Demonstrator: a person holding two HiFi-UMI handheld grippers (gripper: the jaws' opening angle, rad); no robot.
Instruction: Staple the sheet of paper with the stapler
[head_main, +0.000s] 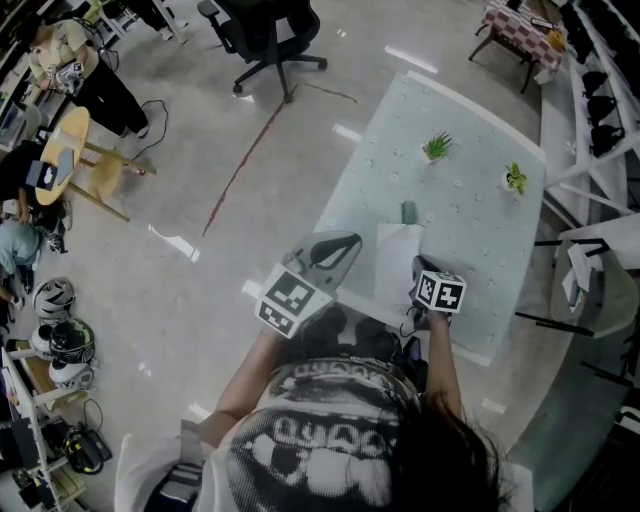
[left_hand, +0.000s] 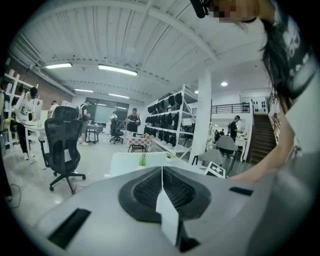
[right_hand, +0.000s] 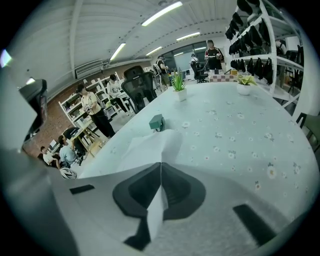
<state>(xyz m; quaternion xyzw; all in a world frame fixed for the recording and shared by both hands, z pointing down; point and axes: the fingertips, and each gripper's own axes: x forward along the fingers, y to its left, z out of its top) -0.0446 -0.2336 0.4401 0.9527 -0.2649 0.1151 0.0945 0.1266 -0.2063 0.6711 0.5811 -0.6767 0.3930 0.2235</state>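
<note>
A white sheet of paper (head_main: 395, 262) lies on the pale flowered table (head_main: 480, 240), close to its near edge. Just beyond the sheet's far end stands a small green stapler (head_main: 408, 211). My right gripper (head_main: 419, 268) is at the sheet's right near side. In the right gripper view its jaws are shut on the paper (right_hand: 147, 145), which rises in a crease to the right gripper (right_hand: 161, 165), with the stapler (right_hand: 157, 122) ahead. My left gripper (head_main: 345, 243) hovers left of the sheet over the table's edge. The left gripper (left_hand: 162, 170) is shut and points out into the room.
Two small potted plants (head_main: 436, 147) (head_main: 515, 178) stand farther back on the table. A black office chair (head_main: 265, 40) is on the floor beyond the table's left side. Metal shelves and a grey chair (head_main: 600, 285) line the right. People sit at desks far left.
</note>
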